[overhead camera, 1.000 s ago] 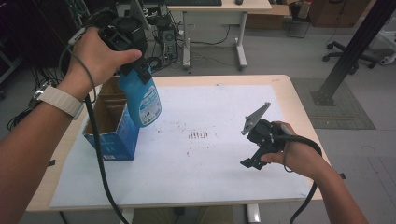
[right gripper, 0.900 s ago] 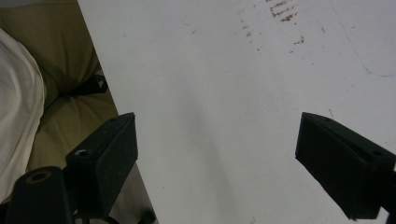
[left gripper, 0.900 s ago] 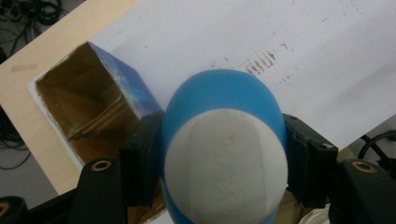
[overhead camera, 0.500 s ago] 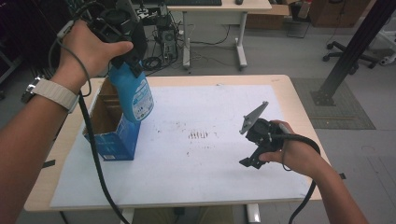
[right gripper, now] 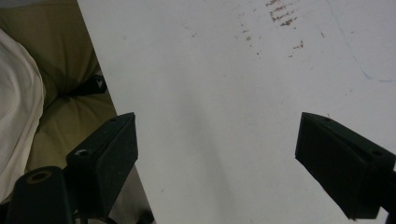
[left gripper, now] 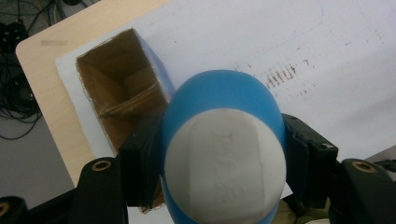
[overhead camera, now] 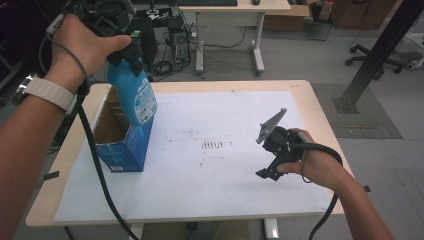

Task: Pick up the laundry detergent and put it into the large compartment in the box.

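Holding things in size order: wooden table (overhead camera: 320, 107) with light laminate top and rounded corners, covered by a big white paper sheet (overhead camera: 215, 200), flat, matte, with brownish scuff marks near the middle, probably there to protect the surface. At the sheet's left edge stands the blue cardboard box (overhead camera: 122, 152), upright, top open, raw brown card inside with a divider visible in the left gripper view (left gripper: 116, 88); open mouth up so things go in or out from above. The blue bottle (overhead camera: 135, 97) hangs in the air over the box's right rim, tilted slightly, bottom just above or beside the opening, cannot tell if it touches. Smooth glossy plastic, rounded oval body, printed label, white cap seen end-on (left gripper: 224, 168). Left gripper (overhead camera: 131, 52) pinches the bottle at the neck end, jaws pressed on both sides of the blue body, grip from the top so the bottle clears the box walls. Judging it is mid transfer at the box. Right gripper (overhead camera: 267, 160) rests low over the paper at right, well apart from the bottle, jaws spread wide with nothing between them, idle.
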`<state>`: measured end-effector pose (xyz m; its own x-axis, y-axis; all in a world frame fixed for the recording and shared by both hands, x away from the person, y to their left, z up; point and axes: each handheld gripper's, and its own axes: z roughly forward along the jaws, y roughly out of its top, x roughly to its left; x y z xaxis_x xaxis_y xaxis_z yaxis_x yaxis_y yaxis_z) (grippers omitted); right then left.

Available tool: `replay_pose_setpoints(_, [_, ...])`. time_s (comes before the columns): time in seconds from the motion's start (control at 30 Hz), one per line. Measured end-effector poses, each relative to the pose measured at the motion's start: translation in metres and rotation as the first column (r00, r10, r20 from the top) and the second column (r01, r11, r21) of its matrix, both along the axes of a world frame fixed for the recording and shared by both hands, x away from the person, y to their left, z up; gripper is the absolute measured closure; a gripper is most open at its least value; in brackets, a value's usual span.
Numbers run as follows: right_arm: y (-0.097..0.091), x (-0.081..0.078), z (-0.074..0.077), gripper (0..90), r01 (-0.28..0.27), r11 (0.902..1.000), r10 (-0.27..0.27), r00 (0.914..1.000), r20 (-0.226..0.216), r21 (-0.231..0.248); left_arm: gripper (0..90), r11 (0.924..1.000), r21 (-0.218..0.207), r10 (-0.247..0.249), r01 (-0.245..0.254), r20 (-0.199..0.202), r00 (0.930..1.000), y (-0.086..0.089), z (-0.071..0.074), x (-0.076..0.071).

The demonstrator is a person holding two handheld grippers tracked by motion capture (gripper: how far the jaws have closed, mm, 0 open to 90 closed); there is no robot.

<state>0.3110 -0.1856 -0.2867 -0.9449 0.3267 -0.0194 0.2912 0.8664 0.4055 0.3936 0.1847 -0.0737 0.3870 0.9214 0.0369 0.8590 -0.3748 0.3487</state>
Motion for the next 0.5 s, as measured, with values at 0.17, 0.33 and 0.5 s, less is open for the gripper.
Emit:
replay_pose_setpoints(0.17, [0.001, 0.001, -0.001, 13.3, -0.004, 1.0, 0.003, 1.0, -0.003, -0.002, 37.5, 0.9996, 0.007, 0.027, -0.027, -0.003, 0.9996, 0.006, 0.001, 0.001])
replay_pose_setpoints(0.33, [0.001, 0.002, 0.0, 13.3, -0.002, 1.0, 0.002, 1.0, 0.0, 0.002, 37.5, 0.9979, 0.009, 0.064, -0.064, -0.001, 0.998, 0.014, 0.002, 0.002])
replay_pose_setpoints(0.5, [0.0, 0.002, -0.001, 13.3, -0.003, 1.0, 0.003, 1.0, -0.002, 0.0, 37.5, 0.9958, 0.011, 0.091, -0.091, 0.006, 0.9958, 0.02, 0.004, 0.001])
